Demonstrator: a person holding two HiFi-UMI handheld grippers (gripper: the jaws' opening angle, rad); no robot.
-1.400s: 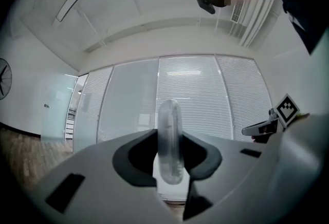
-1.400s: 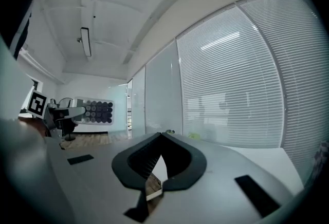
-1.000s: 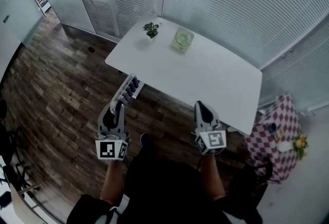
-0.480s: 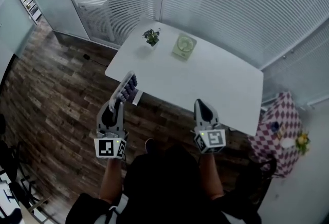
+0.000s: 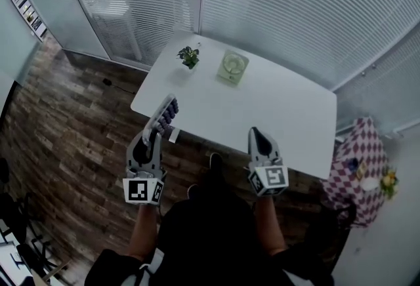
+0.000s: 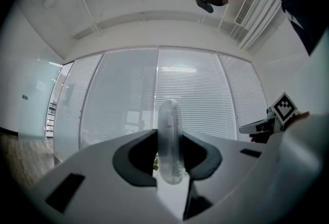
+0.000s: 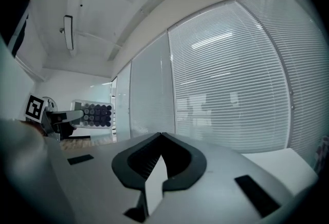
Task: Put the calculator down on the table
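Note:
In the head view my left gripper (image 5: 152, 137) is shut on the calculator (image 5: 164, 115), a pale slab with dark keys that sticks out forward over the near left edge of the white table (image 5: 262, 107). The left gripper view shows the calculator (image 6: 169, 141) edge-on and upright, pinched between both pads. My right gripper (image 5: 258, 136) hangs in front of the table's near edge with its jaws together and nothing in them. From the right gripper view the calculator (image 7: 95, 114) shows its key face at far left.
A small potted plant (image 5: 189, 55) and a pale green square object (image 5: 232, 67) stand at the table's far side. A stool with a red-checked cloth (image 5: 351, 166) sits right of the table. Blinds and glass walls run behind; wood flooring lies to the left.
Both grippers have moved forward toward the table. The calculator, before over the floor, now reaches the table's near edge. The grip has not changed.

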